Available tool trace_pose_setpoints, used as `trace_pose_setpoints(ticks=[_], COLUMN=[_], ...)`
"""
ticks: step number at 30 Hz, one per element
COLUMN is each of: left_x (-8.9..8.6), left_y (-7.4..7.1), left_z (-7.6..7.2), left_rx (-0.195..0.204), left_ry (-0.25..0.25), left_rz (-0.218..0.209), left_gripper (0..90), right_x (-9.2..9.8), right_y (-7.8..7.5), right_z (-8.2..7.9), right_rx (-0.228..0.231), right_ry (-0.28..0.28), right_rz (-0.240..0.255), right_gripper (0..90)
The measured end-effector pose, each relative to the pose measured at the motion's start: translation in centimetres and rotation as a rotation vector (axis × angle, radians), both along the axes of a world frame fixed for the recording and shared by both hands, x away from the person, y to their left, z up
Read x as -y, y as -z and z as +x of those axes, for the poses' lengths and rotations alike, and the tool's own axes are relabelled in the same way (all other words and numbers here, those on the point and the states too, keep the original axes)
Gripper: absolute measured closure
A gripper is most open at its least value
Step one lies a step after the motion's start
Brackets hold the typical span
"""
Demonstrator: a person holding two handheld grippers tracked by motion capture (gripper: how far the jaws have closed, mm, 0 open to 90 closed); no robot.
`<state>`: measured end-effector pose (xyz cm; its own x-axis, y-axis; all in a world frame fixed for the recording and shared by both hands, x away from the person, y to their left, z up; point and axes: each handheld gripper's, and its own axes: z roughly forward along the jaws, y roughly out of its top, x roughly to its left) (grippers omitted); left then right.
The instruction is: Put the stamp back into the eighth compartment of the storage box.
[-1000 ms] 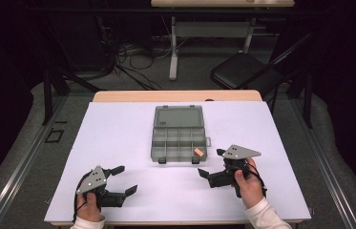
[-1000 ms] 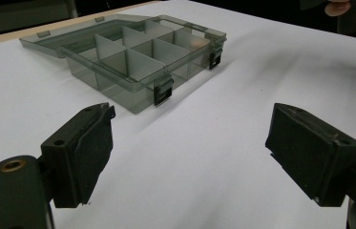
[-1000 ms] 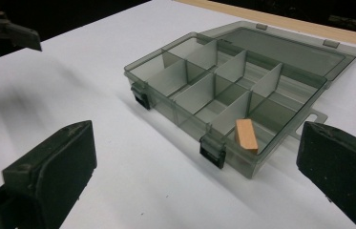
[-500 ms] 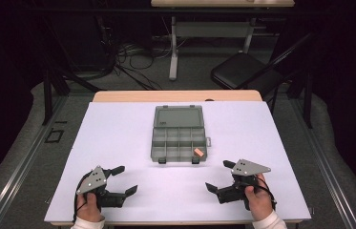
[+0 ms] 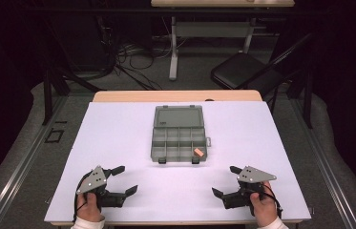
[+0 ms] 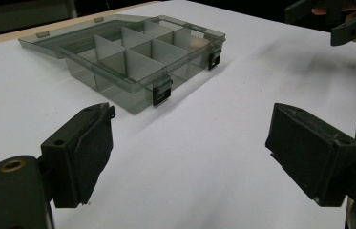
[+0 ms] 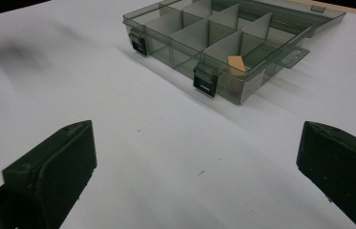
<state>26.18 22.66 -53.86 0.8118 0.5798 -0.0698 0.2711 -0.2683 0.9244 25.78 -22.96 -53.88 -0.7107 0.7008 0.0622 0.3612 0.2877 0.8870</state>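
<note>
Ahead and left of the right tool (image 5: pixel 227 182), empty with jaws wide, sits the box (image 5: pixel 179 141) with its orange piece (image 5: pixel 198 152), nearer than to the equally open, empty left tool (image 5: pixel 124 180).

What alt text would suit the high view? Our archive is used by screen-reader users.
An open grey compartment box sits mid-table on a white table, with a small orange piece in its near right compartment. Near the front edge, the left gripper and right gripper rest open and empty.

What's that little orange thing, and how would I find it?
Start at the white table, then find the grey organizer box at its middle, lid open. The small orange block lies in the near right corner compartment, the one coloured item in the box.
</note>
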Motion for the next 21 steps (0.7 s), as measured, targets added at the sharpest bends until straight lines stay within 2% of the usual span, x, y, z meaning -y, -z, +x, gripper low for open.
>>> trace_pose_setpoints(ticks=[5, 9, 21], left_x=[-0.05, -0.04, -0.10], left_y=[-0.01, -0.01, -0.05], left_z=[-0.03, -0.04, 0.04], left_rx=[-0.001, 0.000, -0.003], left_ry=[-0.002, -0.005, 0.005], left_rz=[0.000, 0.001, 0.002], left_gripper=[16.1, 16.1, 16.1], right_x=[0.44, 0.58, 0.63], right_y=[0.45, 0.75, 0.60], right_z=[0.41, 0.60, 0.51], right_rx=[-0.007, -0.017, -0.018], right_ry=[0.014, 0.016, 0.023], right_rz=[0.019, 0.015, 0.017], right_gripper=[0.0, 0.0, 0.0])
